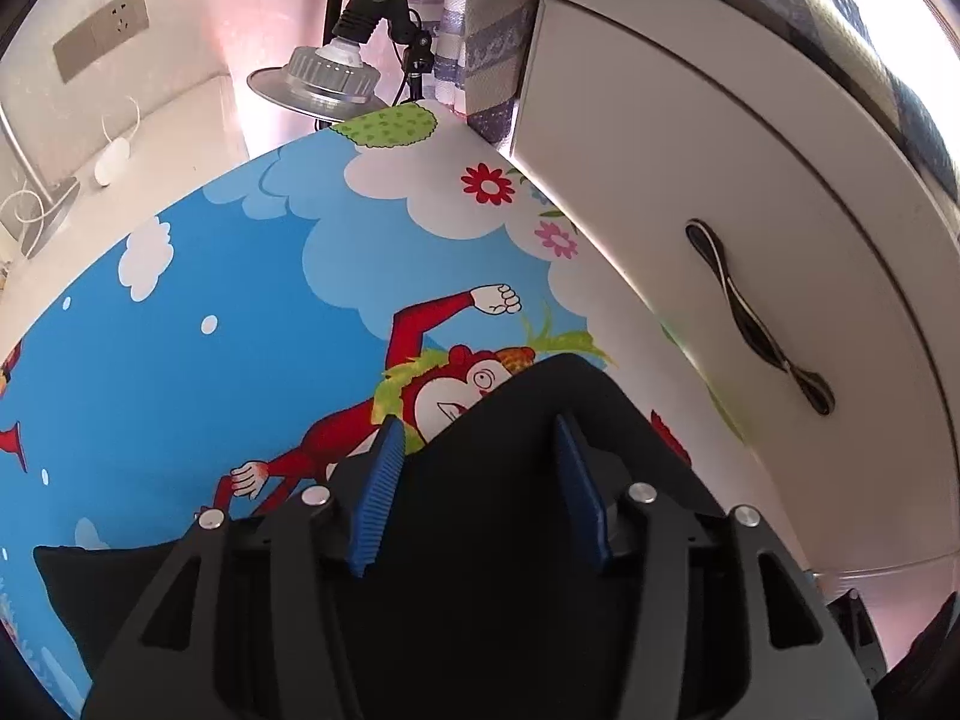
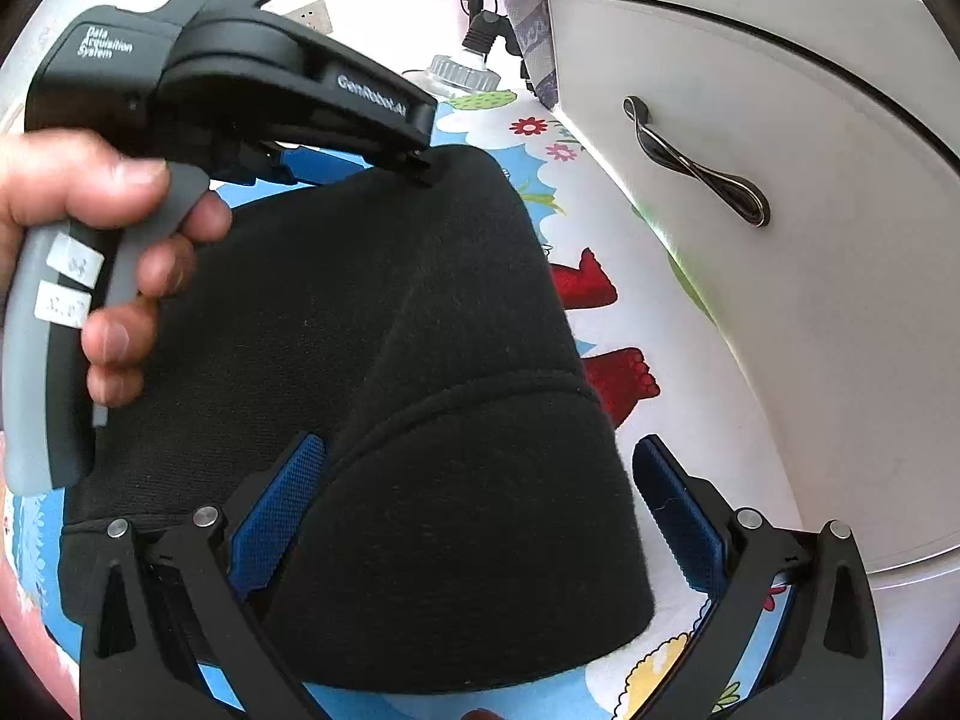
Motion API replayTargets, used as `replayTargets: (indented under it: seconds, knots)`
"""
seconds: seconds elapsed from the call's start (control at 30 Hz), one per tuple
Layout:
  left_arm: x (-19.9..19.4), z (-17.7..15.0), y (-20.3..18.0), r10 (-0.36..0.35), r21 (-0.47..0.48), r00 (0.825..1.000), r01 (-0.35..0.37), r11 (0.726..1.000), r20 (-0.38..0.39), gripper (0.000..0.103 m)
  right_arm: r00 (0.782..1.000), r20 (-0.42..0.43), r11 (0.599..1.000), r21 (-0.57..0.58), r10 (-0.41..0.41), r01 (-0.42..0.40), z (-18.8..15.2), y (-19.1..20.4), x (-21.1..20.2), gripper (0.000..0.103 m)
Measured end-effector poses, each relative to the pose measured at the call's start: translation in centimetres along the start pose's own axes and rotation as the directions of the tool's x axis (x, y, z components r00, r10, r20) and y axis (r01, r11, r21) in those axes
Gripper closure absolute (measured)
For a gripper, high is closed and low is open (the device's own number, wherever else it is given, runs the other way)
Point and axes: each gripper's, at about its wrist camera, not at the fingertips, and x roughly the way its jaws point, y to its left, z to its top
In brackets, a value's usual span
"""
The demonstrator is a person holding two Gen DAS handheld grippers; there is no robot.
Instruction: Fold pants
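Observation:
The black pants [image 2: 384, 324] lie in folded layers on a cartoon-print table cover [image 1: 210, 312]; a folded leg end [image 2: 480, 516] lies on top at the near side. My right gripper [image 2: 480, 480] is open, its blue pads on either side of that end, just above it. My left gripper [image 1: 480, 438] is open over the far edge of the pants [image 1: 516, 480]. It also shows in the right wrist view [image 2: 336, 168], held by a hand [image 2: 102, 240] over the far left of the pants.
A white cabinet [image 1: 750, 210] with a dark curved handle [image 1: 756, 324] stands against the right side of the table. A lamp [image 1: 324, 78] on a stand is at the far end. A wall socket [image 1: 102, 30] and white cables [image 1: 36, 204] are at the far left.

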Motion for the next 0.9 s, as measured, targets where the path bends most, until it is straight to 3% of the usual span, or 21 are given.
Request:
replayTargets:
  seconds: [0.2,0.27,0.4,0.47,0.53,0.9]
  knots:
    - [0.4,-0.1,-0.3,0.013,0.011,1.000,-0.013,1.000,-0.001,0.050,0.999,0.040,1.000,0.005,-0.009,0.009,0.8,-0.1,-1.0,0.005]
    - [0.4,-0.1,-0.2,0.009,0.016,1.000,-0.009,1.000,0.008,0.050,0.994,0.102,1.000,0.009,-0.026,0.025,1.1,0.3,-2.8,0.005]
    - [0.4,-0.2,-0.1,-0.003,0.016,1.000,0.003,1.000,0.012,0.050,0.966,0.248,0.997,-0.018,0.072,-0.070,1.9,1.4,-6.6,0.005]
    - [0.3,-0.2,0.0,-0.018,0.019,1.000,0.018,1.000,0.012,0.050,0.972,0.229,0.998,-0.038,0.059,-0.052,2.5,2.2,-6.2,0.008]
    - [0.4,-0.1,0.2,-0.030,0.020,1.000,0.030,0.999,0.009,0.050,0.985,0.169,0.999,-0.043,0.015,-0.008,2.7,2.5,-4.7,0.044]
    - [0.3,-0.3,0.1,-0.030,0.035,0.999,0.030,0.999,0.021,0.048,0.991,0.067,0.991,-0.045,-0.120,0.123,1.7,1.0,-1.3,0.044]
